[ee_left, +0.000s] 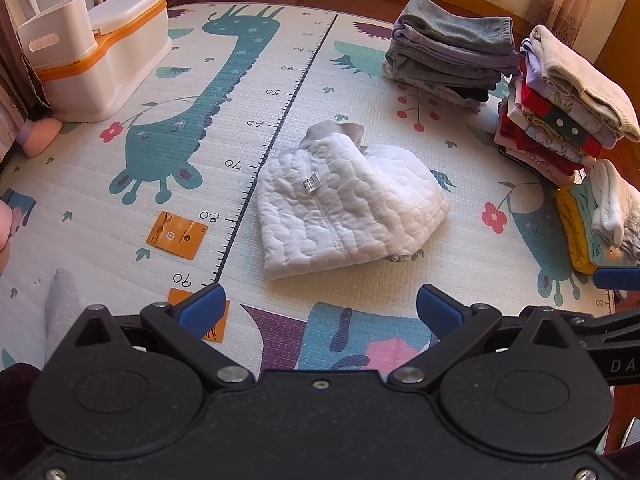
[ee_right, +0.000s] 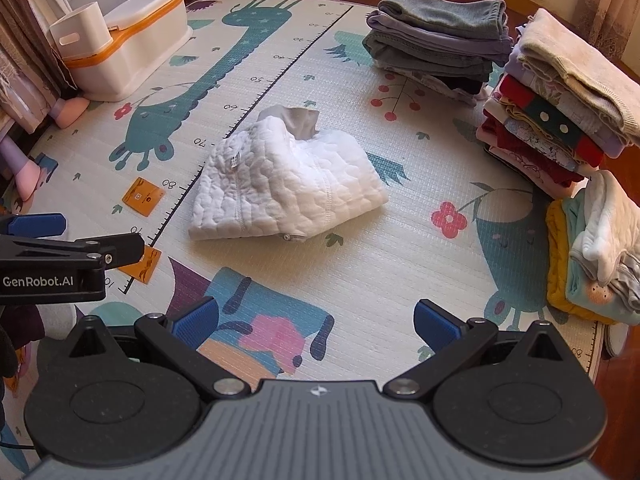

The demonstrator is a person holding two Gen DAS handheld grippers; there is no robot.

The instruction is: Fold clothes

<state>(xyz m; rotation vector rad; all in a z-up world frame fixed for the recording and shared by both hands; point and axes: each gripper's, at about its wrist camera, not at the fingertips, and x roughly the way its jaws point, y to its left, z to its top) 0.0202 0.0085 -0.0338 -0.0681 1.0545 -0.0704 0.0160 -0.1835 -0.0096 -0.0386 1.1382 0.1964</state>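
Jacket point(ee_left: 344, 208) lies folded mid-mat point(ee_left: 280, 80), at 12 o'clock of my left gripper point(ee_left: 320, 310) and right gripper point(ee_right: 316, 322), both spread wide, empty. Risk: a one-layer pinch would likely unfold it.

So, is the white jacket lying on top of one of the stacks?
No, the white jacket lies alone on the mat, apart from the stacks.

Quilted white cloth jacket point(ee_left: 344, 204), soft matt; play mat point(ee_left: 280, 80) ribbed foam; potty point(ee_left: 116, 60) glossy plastic.
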